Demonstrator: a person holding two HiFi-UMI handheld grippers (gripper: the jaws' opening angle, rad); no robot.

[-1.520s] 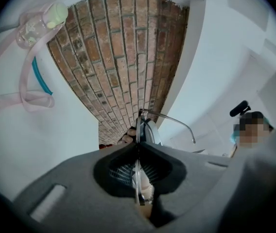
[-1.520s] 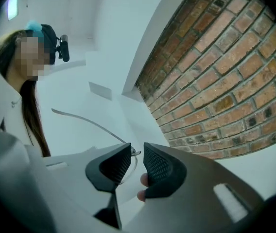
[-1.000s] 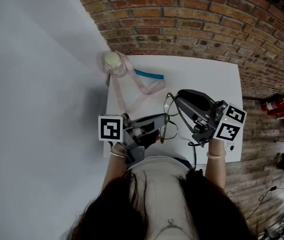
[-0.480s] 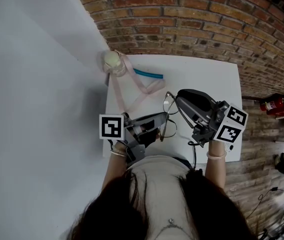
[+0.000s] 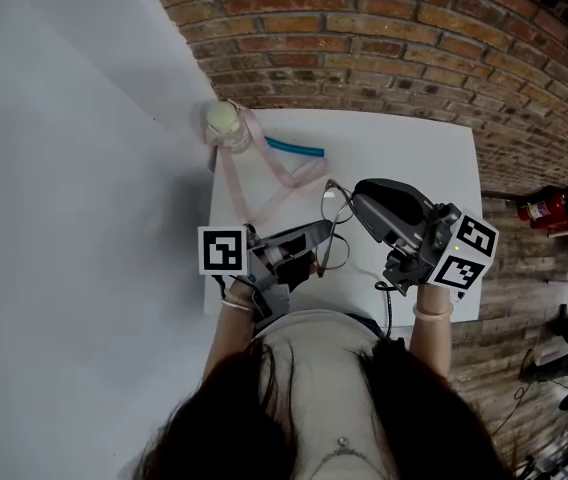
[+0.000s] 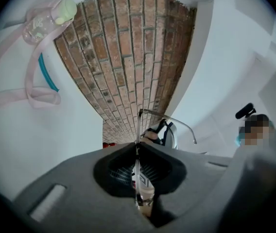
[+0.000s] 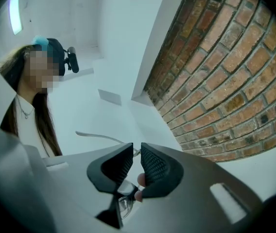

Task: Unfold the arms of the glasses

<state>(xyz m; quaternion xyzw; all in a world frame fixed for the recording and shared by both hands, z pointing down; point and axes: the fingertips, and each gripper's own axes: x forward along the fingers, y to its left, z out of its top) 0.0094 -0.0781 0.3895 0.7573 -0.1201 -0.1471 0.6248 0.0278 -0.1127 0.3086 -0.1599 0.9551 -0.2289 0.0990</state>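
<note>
Thin wire-framed glasses [image 5: 335,252] are clamped by the left gripper [image 6: 137,152]; their arm [image 7: 99,136], just right, is pinched by the right gripper [image 7: 137,154].

I find the glasses [image 5: 337,252] to be thin bare metal wire with a bright sheen and clear, glossy lenses. Both the left gripper [image 6: 137,152] and the right gripper [image 7: 137,157] have matt grey plastic shells. The pads [image 7: 155,166] are black, cross-hatched and look rubbery. The table [image 5: 404,148] is white, smooth and matt. The wall [image 5: 384,38] is rough brick. The bottle [image 6: 41,23] is clear plastic, and the strap [image 6: 41,101] is soft pink cloth.
</note>
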